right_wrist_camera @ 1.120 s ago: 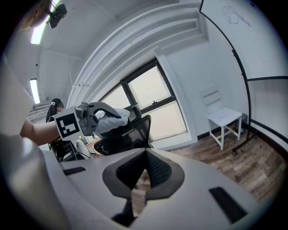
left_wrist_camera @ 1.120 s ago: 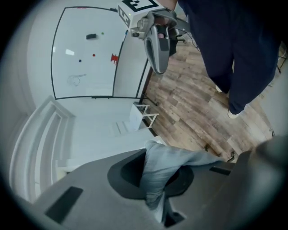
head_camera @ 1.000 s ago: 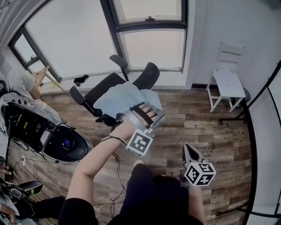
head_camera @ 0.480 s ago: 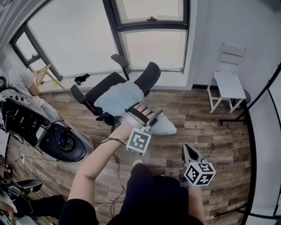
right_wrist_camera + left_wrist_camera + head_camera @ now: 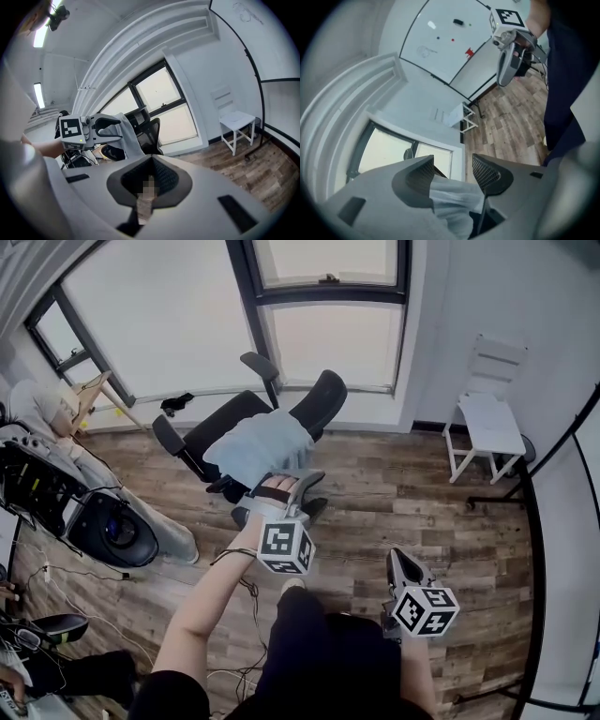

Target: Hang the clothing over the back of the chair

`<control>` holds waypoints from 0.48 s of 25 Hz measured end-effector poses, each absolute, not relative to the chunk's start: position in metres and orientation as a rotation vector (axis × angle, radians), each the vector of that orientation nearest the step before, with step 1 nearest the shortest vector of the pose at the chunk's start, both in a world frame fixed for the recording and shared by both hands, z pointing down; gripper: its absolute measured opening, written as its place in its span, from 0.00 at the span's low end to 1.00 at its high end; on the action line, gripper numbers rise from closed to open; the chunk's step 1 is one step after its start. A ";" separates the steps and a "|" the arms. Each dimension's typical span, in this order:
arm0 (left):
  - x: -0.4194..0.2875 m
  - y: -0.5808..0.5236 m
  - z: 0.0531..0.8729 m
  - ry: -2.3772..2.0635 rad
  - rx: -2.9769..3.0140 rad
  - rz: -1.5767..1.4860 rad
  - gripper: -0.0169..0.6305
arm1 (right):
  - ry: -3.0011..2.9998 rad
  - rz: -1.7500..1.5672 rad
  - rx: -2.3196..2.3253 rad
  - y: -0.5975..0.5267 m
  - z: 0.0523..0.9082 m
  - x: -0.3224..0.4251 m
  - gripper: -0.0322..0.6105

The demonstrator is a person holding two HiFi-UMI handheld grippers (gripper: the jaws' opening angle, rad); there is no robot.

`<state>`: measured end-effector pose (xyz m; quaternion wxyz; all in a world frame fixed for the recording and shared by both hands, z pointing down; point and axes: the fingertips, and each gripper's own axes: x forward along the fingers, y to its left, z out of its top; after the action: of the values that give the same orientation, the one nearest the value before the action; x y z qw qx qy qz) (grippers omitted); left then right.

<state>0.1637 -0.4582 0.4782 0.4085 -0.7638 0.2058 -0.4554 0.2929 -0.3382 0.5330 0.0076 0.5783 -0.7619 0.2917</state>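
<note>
A light blue garment (image 5: 261,442) lies draped over the black office chair (image 5: 317,401) by the window, hanging down its near side. My left gripper (image 5: 286,486) hovers just in front of the garment's lower edge. Its jaws stand wide open with nothing between the pads. In the left gripper view the left gripper (image 5: 452,171) frames the garment (image 5: 454,204), which lies beyond the jaws, apart from them. My right gripper (image 5: 399,563) stays low at the right, shut and empty. The right gripper view shows the right gripper (image 5: 151,180) closed, with the garment (image 5: 124,136) hanging on the chair (image 5: 149,132).
A white chair (image 5: 487,418) stands against the right wall. At the left, a person (image 5: 42,413) sits near black equipment (image 5: 108,531), and cables (image 5: 246,592) trail over the wooden floor. A black stand's leg (image 5: 497,491) crosses the floor at right.
The left gripper held the garment spread out a second ago. It has since opened, rolled and drawn back toward me, and the garment has settled on the chair. The right gripper kept still.
</note>
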 end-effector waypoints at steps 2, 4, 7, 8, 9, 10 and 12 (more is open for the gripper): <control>0.152 -0.457 0.482 0.580 -1.992 -1.151 0.38 | -2.386 0.913 1.799 -0.339 0.533 0.291 0.05; 0.141 -0.454 0.485 0.644 -2.065 -1.147 0.38 | -2.393 0.913 1.787 -0.339 0.533 0.288 0.05; 0.126 -0.448 0.486 0.760 -2.221 -1.106 0.38 | -2.403 0.910 1.767 -0.339 0.533 0.282 0.05; 0.122 -0.446 0.486 0.805 -2.286 -1.080 0.38 | -2.405 0.908 1.762 -0.339 0.533 0.281 0.05; 0.117 -0.445 0.485 0.854 -2.355 -1.045 0.38 | -2.407 0.906 1.756 -0.340 0.533 0.279 0.05; 0.113 -0.444 0.483 0.906 -2.426 -1.004 0.38 | -2.410 0.903 1.751 -0.341 0.533 0.278 0.05; 0.103 -0.441 0.479 1.014 -2.567 -0.901 0.38 | -2.418 0.890 1.742 -0.343 0.531 0.276 0.05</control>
<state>0.1030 -0.4411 0.4790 0.1189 -0.8778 0.3467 -0.3083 0.2759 -0.3428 0.5313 0.0157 0.5600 -0.7774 0.2860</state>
